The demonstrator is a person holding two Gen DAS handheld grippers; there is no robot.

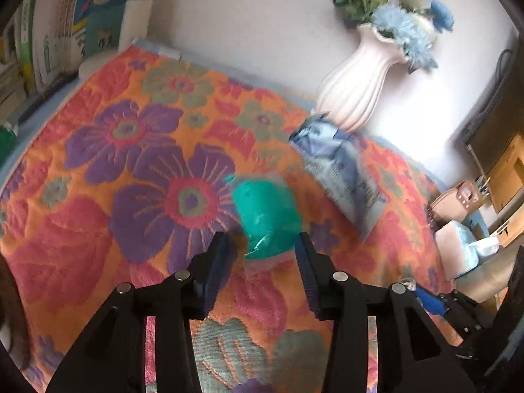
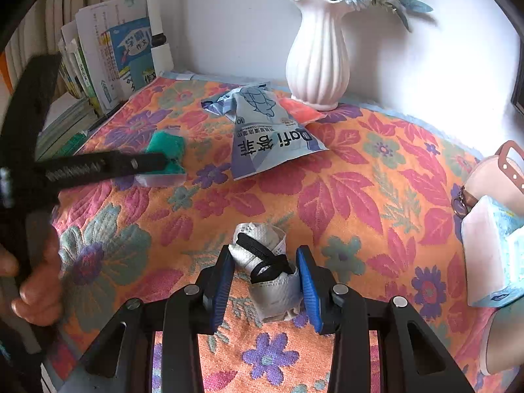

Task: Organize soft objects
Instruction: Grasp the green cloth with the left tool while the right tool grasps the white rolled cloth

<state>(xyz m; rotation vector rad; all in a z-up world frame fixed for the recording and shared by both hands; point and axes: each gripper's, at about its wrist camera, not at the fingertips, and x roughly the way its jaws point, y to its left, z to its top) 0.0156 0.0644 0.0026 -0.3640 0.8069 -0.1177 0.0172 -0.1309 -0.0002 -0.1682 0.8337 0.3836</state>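
The white vase (image 2: 317, 62) stands at the back of the worktop (image 2: 376, 196), which carries a flowered cloth. Just in front of the vase lies a blue packet (image 2: 268, 131), and an orange packet (image 2: 299, 111) touches the vase foot. Left of the blue packet, the left tongs (image 1: 262, 245) stand wide apart around the near end of a green soft packet (image 1: 267, 216); whether they touch it I cannot tell. Well in front of the vase, the right tongs (image 2: 264, 262) are open on both sides of a rolled white mask (image 2: 267, 268) with black straps, the fingers (image 2: 309, 290) close beside it.
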